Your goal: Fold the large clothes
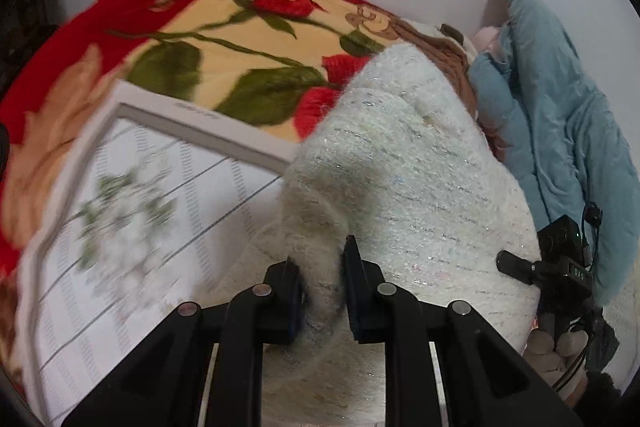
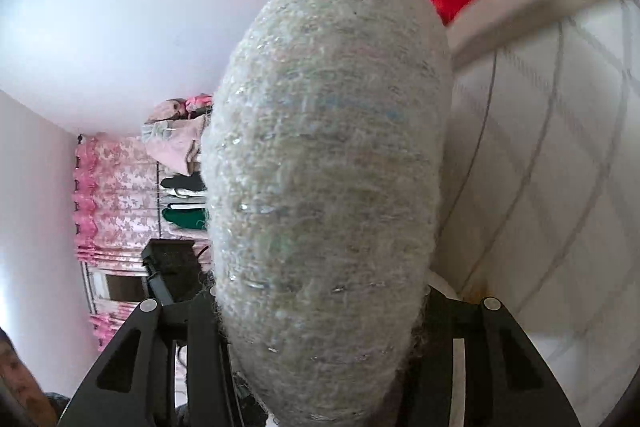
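A fuzzy white knit garment (image 1: 404, 171) with glittery threads hangs lifted over the bed. My left gripper (image 1: 322, 267) is shut on a bunched fold of it at the garment's lower left. The right gripper shows in the left wrist view (image 1: 560, 267) at the garment's right edge. In the right wrist view the same garment (image 2: 328, 163) bulges in front of the lens and hides the fingertips of my right gripper (image 2: 320, 347); the cloth comes out from between its fingers.
A white quilted mattress (image 1: 132, 211) lies under the garment, also in the right wrist view (image 2: 540, 167). A red rose blanket (image 1: 224, 39) lies behind. A blue padded jacket (image 1: 560, 115) hangs at the right. Pink curtains (image 2: 116, 195) and a clothes rack (image 2: 184, 199) stand beyond.
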A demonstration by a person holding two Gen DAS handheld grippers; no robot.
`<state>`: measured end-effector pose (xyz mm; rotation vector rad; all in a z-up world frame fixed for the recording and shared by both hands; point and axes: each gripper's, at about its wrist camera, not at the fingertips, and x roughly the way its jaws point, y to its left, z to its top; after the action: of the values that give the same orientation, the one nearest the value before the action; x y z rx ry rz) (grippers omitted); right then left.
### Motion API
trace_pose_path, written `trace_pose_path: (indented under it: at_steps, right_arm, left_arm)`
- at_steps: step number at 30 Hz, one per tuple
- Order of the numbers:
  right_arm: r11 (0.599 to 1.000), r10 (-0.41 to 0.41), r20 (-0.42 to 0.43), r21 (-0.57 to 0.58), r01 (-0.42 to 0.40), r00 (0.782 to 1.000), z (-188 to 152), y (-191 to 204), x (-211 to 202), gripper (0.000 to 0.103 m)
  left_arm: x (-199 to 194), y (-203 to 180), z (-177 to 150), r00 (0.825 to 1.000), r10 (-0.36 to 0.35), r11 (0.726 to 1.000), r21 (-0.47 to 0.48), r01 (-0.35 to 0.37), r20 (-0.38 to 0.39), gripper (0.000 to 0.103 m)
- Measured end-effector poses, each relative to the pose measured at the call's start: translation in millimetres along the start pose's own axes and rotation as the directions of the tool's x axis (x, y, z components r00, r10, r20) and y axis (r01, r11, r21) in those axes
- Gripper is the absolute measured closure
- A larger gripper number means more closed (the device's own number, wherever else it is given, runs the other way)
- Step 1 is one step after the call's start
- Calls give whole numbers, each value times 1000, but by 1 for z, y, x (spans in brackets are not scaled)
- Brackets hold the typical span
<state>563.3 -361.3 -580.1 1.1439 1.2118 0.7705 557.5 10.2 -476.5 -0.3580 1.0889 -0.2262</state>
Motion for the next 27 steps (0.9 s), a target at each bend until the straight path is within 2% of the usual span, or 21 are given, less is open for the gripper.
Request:
trace_pose_path:
  at_steps: [3, 7, 9, 11, 14, 16, 17, 18, 19, 20, 22, 23, 24, 27]
  right_arm:
    - [999, -26, -24, 20, 27, 999, 56, -29, 0, 53]
    - [995, -83, -20, 57, 84, 996, 97, -64, 2, 50]
    - [992, -118, -22, 41, 119, 993, 104, -74, -2, 45]
    - [983, -180, -24, 33, 181, 983, 101, -79, -6, 32]
    - [949, -316, 0, -11, 316, 949, 89, -69, -18, 20]
    - [878, -471, 33, -74, 472, 881, 84, -41, -19, 11]
    - [817, -558, 78, -124, 563, 826, 77, -23, -23, 11]
    - [765, -617, 111, -150, 627, 779, 70, -11, -24, 11]
    - [692, -687, 140, -173, 701, 713, 59, 5, -22, 11]
    - [637, -731, 171, -176, 751, 660, 49, 20, -22, 11]
    - [550, -785, 227, -171, 817, 576, 27, 54, -14, 11]
    - [516, -803, 248, -167, 840, 543, 20, 61, -15, 5]
    - [463, -827, 276, -162, 872, 490, 8, 69, -17, 0]
    - [294, -875, 354, -153, 943, 330, -41, 112, -8, 0]
  left_arm:
    - [47, -3, 14, 999, -7, 1000, -6, 6, -37, 88]
    - [83, -15, 19, 996, 2, 1000, 27, 0, -84, 87]
    - [88, -19, 18, 995, 18, 999, 42, -14, -94, 82]
    - [88, -21, 14, 994, 49, 998, 52, -44, -101, 76]
    - [77, -24, 10, 991, 94, 994, 71, -88, -95, 72]
    - [67, -28, 9, 987, 149, 986, 90, -143, -60, 59]
    - [59, -32, 6, 983, 183, 978, 110, -178, -36, 41]
    - [52, -36, 3, 976, 218, 968, 132, -214, -19, 12]
    - [44, -41, -2, 970, 245, 959, 151, -241, -6, 5]
    - [37, -44, -5, 964, 267, 951, 163, -264, 7, 2]
    - [19, -53, -14, 950, 312, 933, 180, -311, 24, 2]
    - [12, -57, -17, 947, 319, 930, 180, -319, 30, 2]
    - [7, -58, -17, 947, 319, 931, 178, -319, 32, 2]
    - [-22, -71, -27, 942, 332, 926, 171, -336, 52, 1]
